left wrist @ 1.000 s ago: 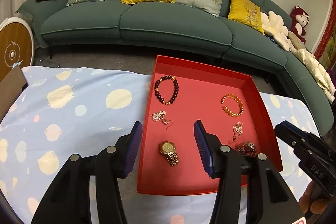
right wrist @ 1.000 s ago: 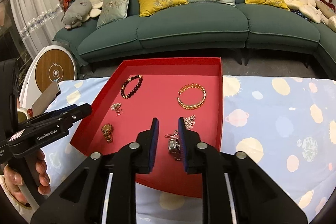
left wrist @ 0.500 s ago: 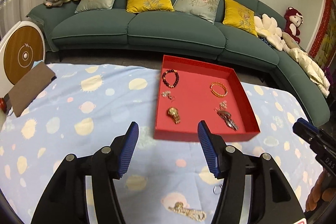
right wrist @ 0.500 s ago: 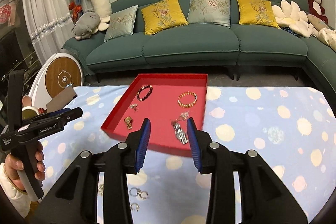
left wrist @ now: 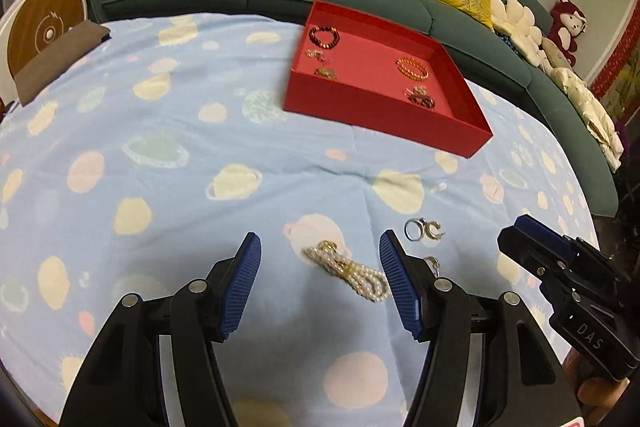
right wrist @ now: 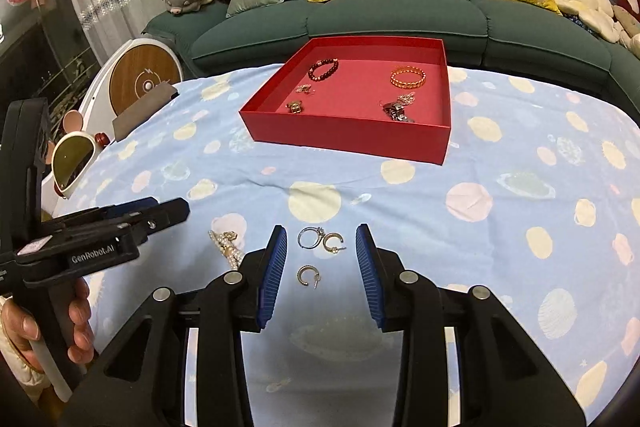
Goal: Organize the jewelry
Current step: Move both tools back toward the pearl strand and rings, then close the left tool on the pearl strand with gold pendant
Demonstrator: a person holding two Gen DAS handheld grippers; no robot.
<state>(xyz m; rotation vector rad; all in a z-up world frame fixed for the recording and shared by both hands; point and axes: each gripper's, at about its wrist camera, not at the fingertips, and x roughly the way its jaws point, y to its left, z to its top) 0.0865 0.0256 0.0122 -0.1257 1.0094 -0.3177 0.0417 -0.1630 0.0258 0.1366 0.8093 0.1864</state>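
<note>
Two hand-held black grippers with blue ribbed pads hover low over a table draped in a pale blue cloth (left wrist: 168,131) printed with pastel planets. The left gripper (left wrist: 320,279), jaws spread wide and holding nothing, frames a bunched white pearl strand with a gold clasp (left wrist: 347,267) that lies on the cloth between its fingers, nearer the right-hand pad. The right gripper (right wrist: 321,271), jaws likewise spread and empty, brackets three small loose pieces on the cloth: a thin silver ring set with a small stone (right wrist: 310,237), a gold hoop earring (right wrist: 333,242) touching it, and a second gold hoop earring (right wrist: 307,275) just nearer the camera. Farther back on the table sits a shallow square red cardboard tray (right wrist: 348,139), well apart from both grippers, holding a dark red beaded bracelet (right wrist: 323,69), an orange-gold beaded bracelet (right wrist: 407,77), a gold wristwatch (right wrist: 295,105), a silver-toned metal watch (right wrist: 396,111) and two small ornate earrings whose detail is too fine to read. A dark green curved sofa (right wrist: 400,15) with yellow and pale grey cushions lines the wall behind.
</note>
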